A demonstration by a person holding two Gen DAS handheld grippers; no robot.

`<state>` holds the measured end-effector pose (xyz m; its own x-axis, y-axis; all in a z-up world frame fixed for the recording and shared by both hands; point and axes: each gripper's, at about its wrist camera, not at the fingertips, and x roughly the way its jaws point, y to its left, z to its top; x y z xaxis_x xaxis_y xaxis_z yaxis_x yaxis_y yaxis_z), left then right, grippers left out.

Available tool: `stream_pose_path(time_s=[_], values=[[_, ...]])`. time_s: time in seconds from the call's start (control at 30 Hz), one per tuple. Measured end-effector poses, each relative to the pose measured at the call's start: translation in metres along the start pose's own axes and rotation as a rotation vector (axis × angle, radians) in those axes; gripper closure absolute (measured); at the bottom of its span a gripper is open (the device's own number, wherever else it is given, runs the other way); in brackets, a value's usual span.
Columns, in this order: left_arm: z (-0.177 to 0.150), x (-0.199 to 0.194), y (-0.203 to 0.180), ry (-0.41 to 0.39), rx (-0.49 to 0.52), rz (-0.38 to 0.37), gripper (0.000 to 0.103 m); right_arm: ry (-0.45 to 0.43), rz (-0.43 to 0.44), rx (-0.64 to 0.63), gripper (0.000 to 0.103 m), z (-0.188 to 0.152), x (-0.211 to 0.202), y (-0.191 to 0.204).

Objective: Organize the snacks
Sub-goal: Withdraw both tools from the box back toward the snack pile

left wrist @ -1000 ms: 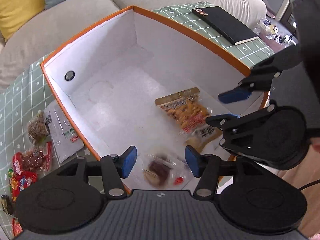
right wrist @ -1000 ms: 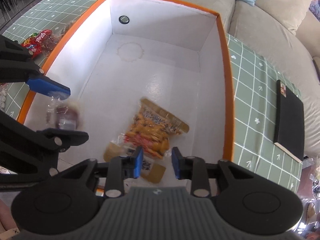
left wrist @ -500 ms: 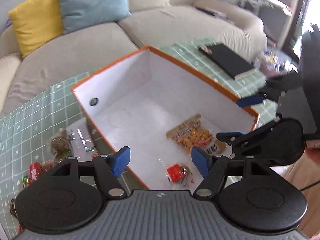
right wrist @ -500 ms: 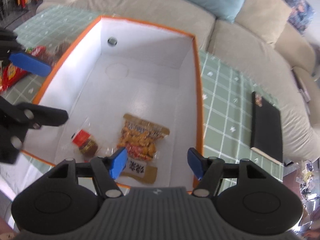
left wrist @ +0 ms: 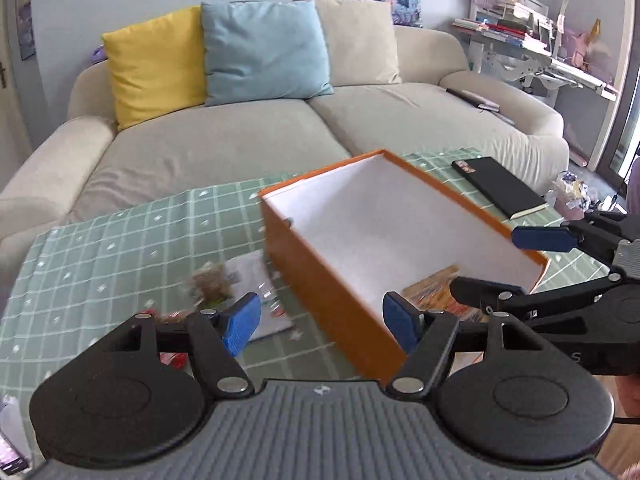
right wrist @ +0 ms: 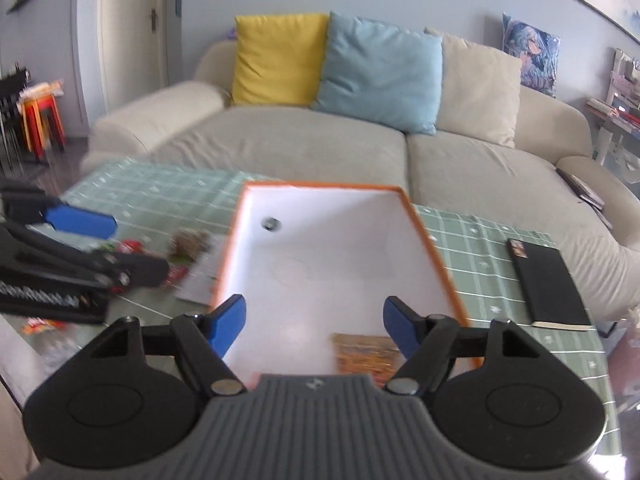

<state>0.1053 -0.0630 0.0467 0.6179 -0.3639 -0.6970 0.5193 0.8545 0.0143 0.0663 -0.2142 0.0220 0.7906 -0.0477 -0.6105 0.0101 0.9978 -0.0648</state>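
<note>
both jaws gape wide and hold nothing. ahead of the right gripper (right wrist: 314,318) an orange snack bag (right wrist: 366,354) already lies in the box (left wrist: 320,276); left of the left gripper (left wrist: 320,324), several snacks (left wrist: 210,286) wait on the bench (left wrist: 120,248).

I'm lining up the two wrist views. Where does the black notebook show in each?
Left wrist: the notebook lies right of centre on the green cloth, beyond the far right side of the orange box.
Right wrist: the notebook lies at the right edge, right of the box.
Shared landmark: the blue cushion on the sofa.
</note>
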Motion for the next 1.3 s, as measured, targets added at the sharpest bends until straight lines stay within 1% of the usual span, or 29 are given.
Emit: stream_pose_path(time_s=[0.07, 0.17, 0.3, 0.37, 0.47, 0.67, 0.77, 0.97, 1.07, 1.2, 1.3], values=[[-0.008, -0.006, 0.012, 0.004, 0.002, 0.004, 0.021, -0.021, 0.011, 0.004, 0.030, -0.001, -0.001, 0.018], [-0.021, -0.013, 0.027, 0.006, 0.057, 0.005, 0.021, -0.035, 0.029, 0.011, 0.030, -0.002, -0.002, 0.040], [-0.037, -0.013, 0.049, 0.081, 0.098, 0.038, 0.021, -0.016, 0.091, 0.037, 0.030, -0.006, 0.001, 0.069], [-0.046, -0.011, 0.062, 0.121, 0.095, 0.069, 0.021, -0.001, 0.110, 0.033, 0.030, -0.009, 0.006, 0.082], [-0.061, -0.008, 0.083, 0.185, 0.058, 0.110, 0.021, 0.035, 0.141, 0.027, 0.030, -0.016, 0.015, 0.103], [-0.094, 0.000, 0.117, 0.344, 0.008, 0.184, 0.021, 0.116, 0.198, 0.003, 0.030, -0.029, 0.041, 0.134], [-0.108, 0.003, 0.131, 0.402, -0.034, 0.189, 0.021, 0.173, 0.231, -0.016, 0.029, -0.037, 0.055, 0.150], [-0.124, 0.013, 0.150, 0.500, -0.045, 0.195, 0.021, 0.285, 0.303, -0.051, 0.028, -0.052, 0.072, 0.182], [-0.124, 0.016, 0.163, 0.503, -0.087, 0.187, 0.021, 0.326, 0.335, -0.084, 0.025, -0.055, 0.080, 0.201], [-0.120, 0.017, 0.186, 0.491, -0.204, 0.150, 0.020, 0.364, 0.352, -0.130, 0.023, -0.057, 0.089, 0.224], [-0.115, 0.021, 0.196, 0.487, -0.234, 0.161, 0.020, 0.387, 0.350, -0.145, 0.023, -0.056, 0.097, 0.237]])
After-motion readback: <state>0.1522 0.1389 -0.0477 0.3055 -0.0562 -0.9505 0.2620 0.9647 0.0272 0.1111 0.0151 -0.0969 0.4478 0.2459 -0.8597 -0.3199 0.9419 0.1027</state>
